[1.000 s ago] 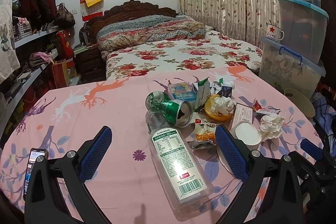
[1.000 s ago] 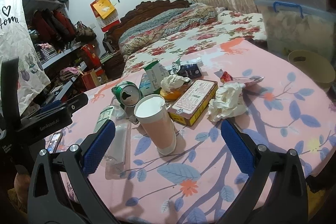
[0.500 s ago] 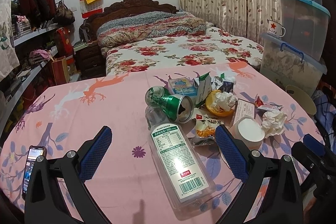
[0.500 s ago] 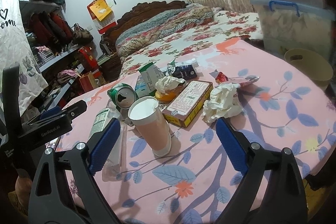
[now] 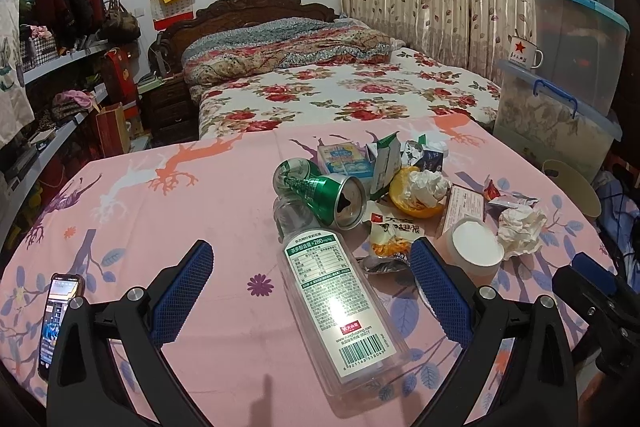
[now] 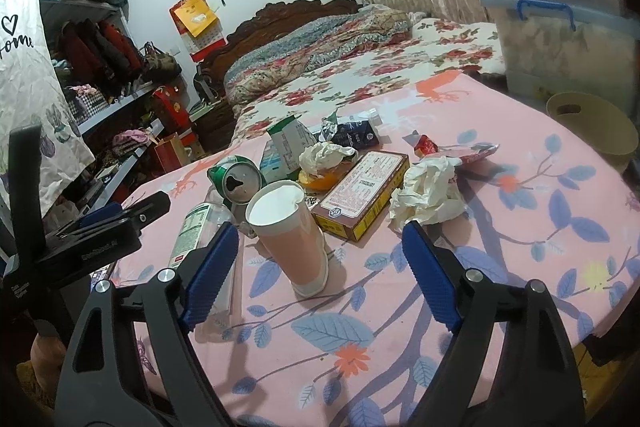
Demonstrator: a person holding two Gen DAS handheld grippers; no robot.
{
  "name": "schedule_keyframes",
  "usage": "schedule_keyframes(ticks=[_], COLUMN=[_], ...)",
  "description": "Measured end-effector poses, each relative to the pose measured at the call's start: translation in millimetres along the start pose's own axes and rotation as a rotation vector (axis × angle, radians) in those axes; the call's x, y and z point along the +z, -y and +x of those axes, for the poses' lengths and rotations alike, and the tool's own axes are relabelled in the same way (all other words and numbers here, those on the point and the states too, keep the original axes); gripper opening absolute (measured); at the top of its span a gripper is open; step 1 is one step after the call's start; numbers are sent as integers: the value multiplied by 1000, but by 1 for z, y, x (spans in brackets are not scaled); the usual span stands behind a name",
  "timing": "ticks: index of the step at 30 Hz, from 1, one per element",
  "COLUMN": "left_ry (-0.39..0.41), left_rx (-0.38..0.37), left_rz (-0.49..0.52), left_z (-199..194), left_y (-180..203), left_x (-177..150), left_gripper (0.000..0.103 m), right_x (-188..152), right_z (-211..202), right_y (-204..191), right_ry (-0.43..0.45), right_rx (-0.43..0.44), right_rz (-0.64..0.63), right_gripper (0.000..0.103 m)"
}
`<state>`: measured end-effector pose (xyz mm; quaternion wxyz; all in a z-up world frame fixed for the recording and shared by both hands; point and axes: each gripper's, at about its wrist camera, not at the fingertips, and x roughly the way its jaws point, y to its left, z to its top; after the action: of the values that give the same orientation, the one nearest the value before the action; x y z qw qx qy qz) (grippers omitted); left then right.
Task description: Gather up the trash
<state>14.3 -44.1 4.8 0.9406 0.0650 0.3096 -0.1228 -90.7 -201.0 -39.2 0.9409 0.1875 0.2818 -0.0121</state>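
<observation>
Trash lies on a pink patterned tablecloth (image 5: 160, 211). A clear plastic bottle (image 5: 336, 299) lies on its side between the open fingers of my left gripper (image 5: 310, 287). Behind it lie a green can (image 5: 328, 199), a snack wrapper (image 5: 390, 239), an orange peel with tissue (image 5: 420, 191), cartons and crumpled paper (image 5: 520, 231). My right gripper (image 6: 320, 267) is open around an upright pink paper cup (image 6: 290, 231), its fingers apart from the cup. A flat box (image 6: 364, 195) and crumpled paper (image 6: 428, 195) lie behind the cup.
A phone (image 5: 56, 315) lies at the table's left front edge. A tan bin (image 6: 592, 123) stands by the table's right side, below stacked plastic storage boxes (image 5: 576, 39). A bed (image 5: 340, 91) is behind the table, shelves (image 5: 60, 67) on the left.
Both grippers have moved forward. The bottle now lies deeper between the left fingers and the cup between the right fingers. Nothing has been gripped.
</observation>
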Motion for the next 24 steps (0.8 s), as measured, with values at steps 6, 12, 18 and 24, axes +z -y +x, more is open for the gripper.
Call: schedule_keyframes(ticks=[6,12,18,24], left_ry=[-5,-9,-16,-63], left_rx=[-17,-22,-11,-5], left_rz=[-12,-17,-40,-105], left_z=[1,1,3,12], left_y=[-3,-5,-19,-44], left_x=[-2,-2,-3,-8], left_gripper=[94,94,94,94], right_x=[-1,-1,-1,-1], right_z=[1,1,1,4], right_y=[-4,-7,-9,-10], right_ry=[-6,-13,-19,-28], right_rx=[-1,-2,-4,-1], right_rz=[-12,-17,-23,-28], right_gripper=[83,83,81,80])
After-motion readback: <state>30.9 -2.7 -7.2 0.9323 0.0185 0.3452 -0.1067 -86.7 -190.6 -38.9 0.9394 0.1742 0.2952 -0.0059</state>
